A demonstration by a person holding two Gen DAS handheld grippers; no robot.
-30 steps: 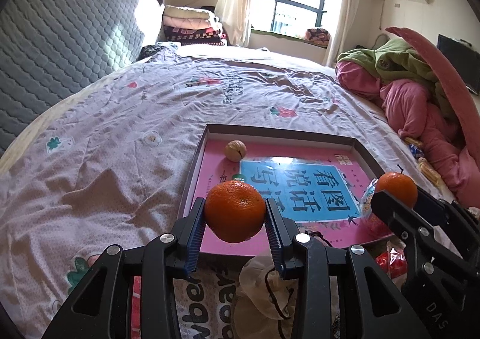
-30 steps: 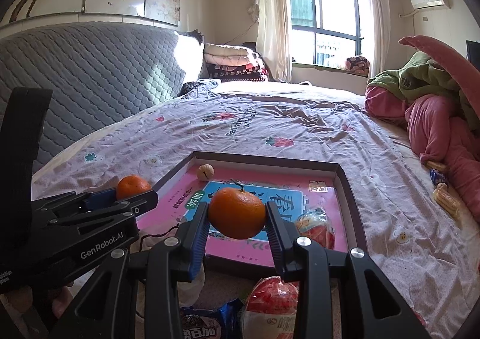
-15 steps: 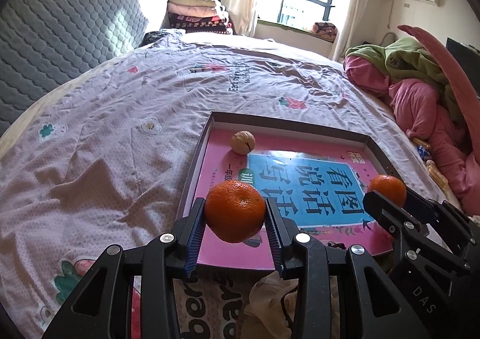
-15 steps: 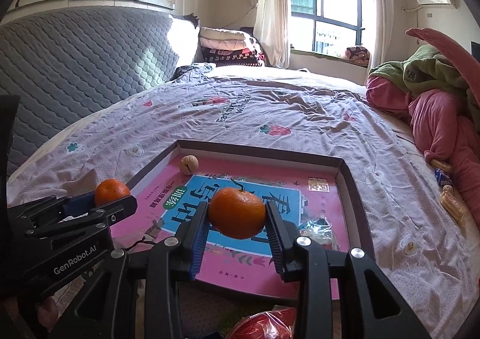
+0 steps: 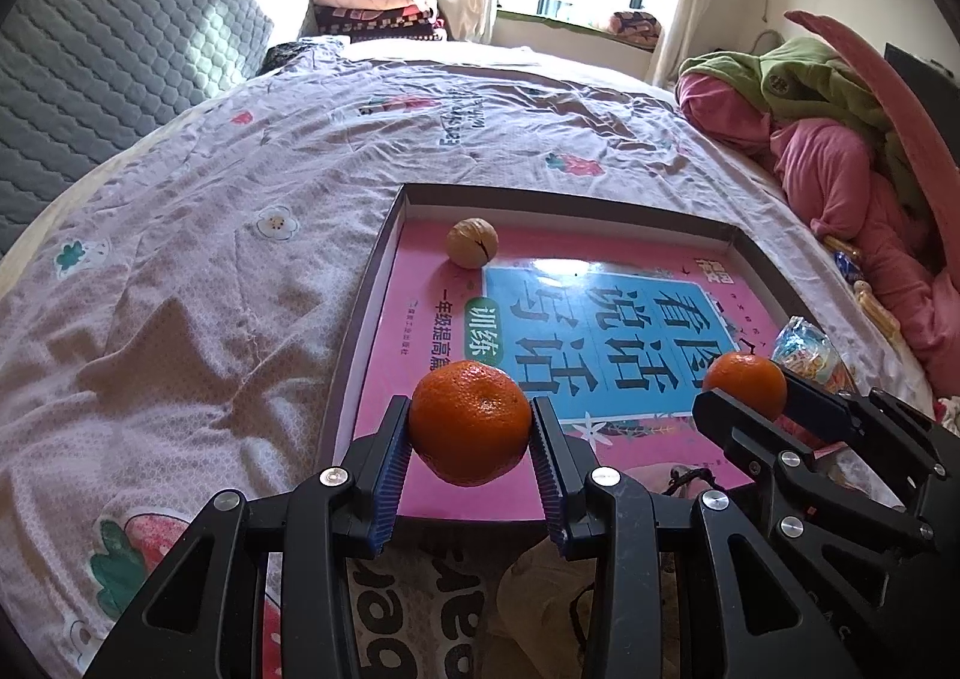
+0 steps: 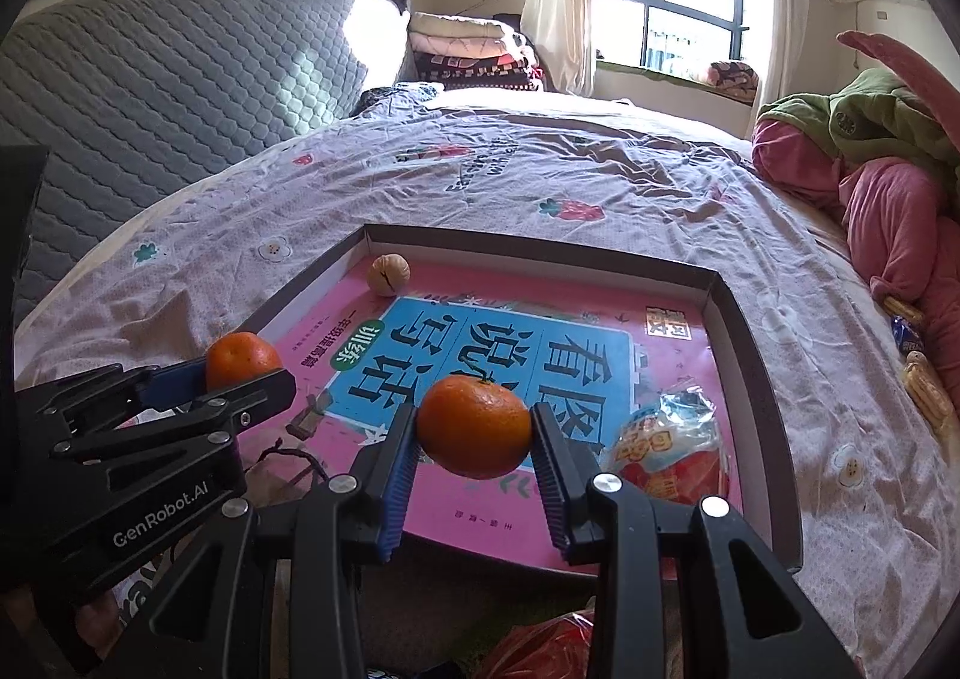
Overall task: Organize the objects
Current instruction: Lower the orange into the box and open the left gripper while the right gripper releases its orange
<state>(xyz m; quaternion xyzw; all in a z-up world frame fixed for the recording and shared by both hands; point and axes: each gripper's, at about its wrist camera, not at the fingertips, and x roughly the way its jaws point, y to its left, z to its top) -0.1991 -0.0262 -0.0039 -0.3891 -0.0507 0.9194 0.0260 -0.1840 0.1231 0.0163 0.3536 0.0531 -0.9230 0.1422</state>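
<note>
My left gripper (image 5: 471, 427) is shut on an orange tangerine (image 5: 471, 419), held over the near left part of a shallow box lid (image 5: 384, 241) lying on the bed. My right gripper (image 6: 474, 430) is shut on a second tangerine (image 6: 474, 425) above the lid's near middle. Each gripper shows in the other's view: the right one (image 5: 750, 397) with its fruit (image 5: 744, 382), the left one (image 6: 240, 373) with its fruit (image 6: 243, 358). Inside the lid lie a pink and blue book (image 6: 510, 349), a walnut (image 6: 389, 274) at the far left corner and a snack packet (image 6: 666, 451) at the near right.
A lilac patterned bedsheet (image 5: 210, 259) surrounds the lid. Pink and green bedding (image 5: 840, 138) is heaped at the right, with small wrapped snacks (image 6: 924, 385) beside it. A grey quilted headboard (image 6: 150, 96) stands at the left. Bags and packets (image 6: 540, 643) lie just below the grippers.
Both grippers have sunk and come closer over the box lid, each still gripping its tangerine. The lid, walnut and snack packet look larger and lower in view.
</note>
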